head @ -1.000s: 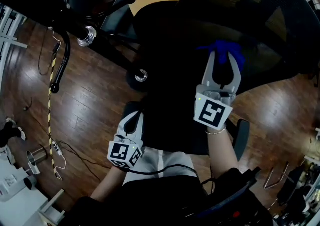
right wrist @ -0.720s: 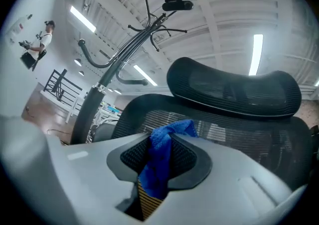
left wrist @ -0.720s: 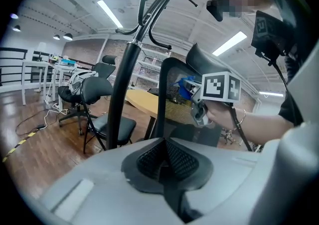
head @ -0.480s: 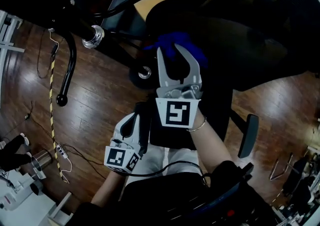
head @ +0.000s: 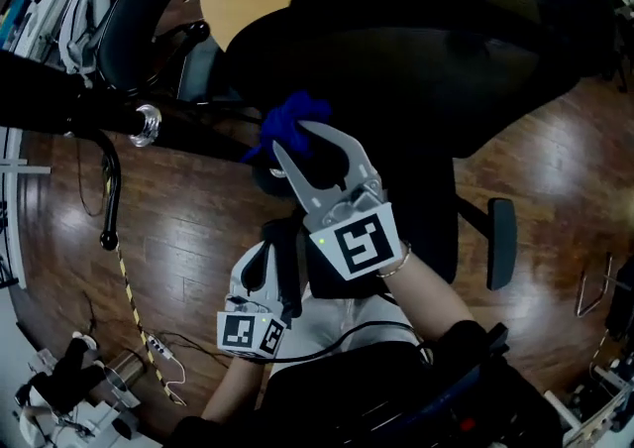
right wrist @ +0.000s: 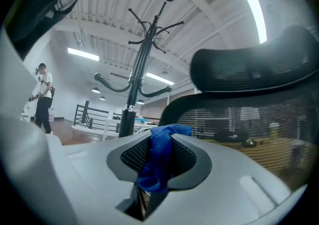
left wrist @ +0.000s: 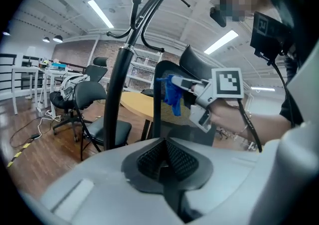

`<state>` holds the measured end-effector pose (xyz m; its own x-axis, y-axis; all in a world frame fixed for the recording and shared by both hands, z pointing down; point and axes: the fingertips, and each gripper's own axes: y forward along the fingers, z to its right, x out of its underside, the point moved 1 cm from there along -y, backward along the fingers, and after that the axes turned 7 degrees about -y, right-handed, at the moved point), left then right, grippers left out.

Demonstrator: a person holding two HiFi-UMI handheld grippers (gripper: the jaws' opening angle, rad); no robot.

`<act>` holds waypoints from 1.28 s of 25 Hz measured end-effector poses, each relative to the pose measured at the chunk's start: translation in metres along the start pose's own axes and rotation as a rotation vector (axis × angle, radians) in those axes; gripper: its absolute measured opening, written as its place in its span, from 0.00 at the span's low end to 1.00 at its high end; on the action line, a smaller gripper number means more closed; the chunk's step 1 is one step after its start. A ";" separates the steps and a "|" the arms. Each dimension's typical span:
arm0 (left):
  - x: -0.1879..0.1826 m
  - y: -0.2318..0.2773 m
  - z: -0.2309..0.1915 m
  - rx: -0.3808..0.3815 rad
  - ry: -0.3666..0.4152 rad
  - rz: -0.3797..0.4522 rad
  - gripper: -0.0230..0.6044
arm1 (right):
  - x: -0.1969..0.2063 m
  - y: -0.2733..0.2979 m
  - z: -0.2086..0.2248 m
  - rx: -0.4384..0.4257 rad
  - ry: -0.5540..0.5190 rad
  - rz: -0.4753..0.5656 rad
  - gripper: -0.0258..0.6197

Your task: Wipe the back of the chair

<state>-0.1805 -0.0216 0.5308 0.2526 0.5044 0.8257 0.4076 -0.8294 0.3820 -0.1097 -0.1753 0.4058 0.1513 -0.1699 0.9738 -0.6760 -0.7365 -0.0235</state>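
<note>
Because the crumpled blue cloth (right wrist: 158, 155) is soft, light and limp, it will probably fold and drag rather than slide cleanly. It is best pinched through a thick fold, with a loose wad left past the tips to meet the surface. That is how it sits now: the right tool (head: 293, 137) clamps it between the pads, and a tuft stands proud beyond them just in front of the black mesh chair back (right wrist: 234, 119). The mesh looks springy and likely gives under pressure, and the chair itself may swivel or roll, so light, even strokes seem wiser than a hard push. The frame edge of the chair back is the stiffer place to brace against.

The left tool (left wrist: 167, 155) has its jaws pressed together with nothing between them. It is held low, below and well short of the chair back, near the person's lap.

Against the earlier head view, the right tool and cloth have travelled from the right part of the chair back across to its left edge, and the tool has swung to point aslant towards that edge. Its grip on the cloth looks unchanged. The left tool has barely shifted. The chair back also lies differently in the head view, so the camera has moved too.
</note>
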 end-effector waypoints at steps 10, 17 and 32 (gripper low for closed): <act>0.039 0.076 0.121 0.246 0.067 -0.140 0.05 | 0.069 -0.245 0.212 0.545 -0.016 -0.173 0.20; 0.058 0.093 0.161 0.212 0.055 -0.156 0.05 | 0.131 -0.305 0.284 0.679 -0.048 -0.348 0.20; 0.063 0.076 0.110 0.049 -0.052 -0.100 0.05 | 0.138 -0.232 0.279 0.737 0.041 -0.304 0.20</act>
<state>-0.0367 -0.0270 0.5659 0.2537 0.5967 0.7613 0.4749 -0.7625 0.4393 0.2688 -0.2103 0.4825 0.2160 0.1212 0.9688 0.0436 -0.9925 0.1144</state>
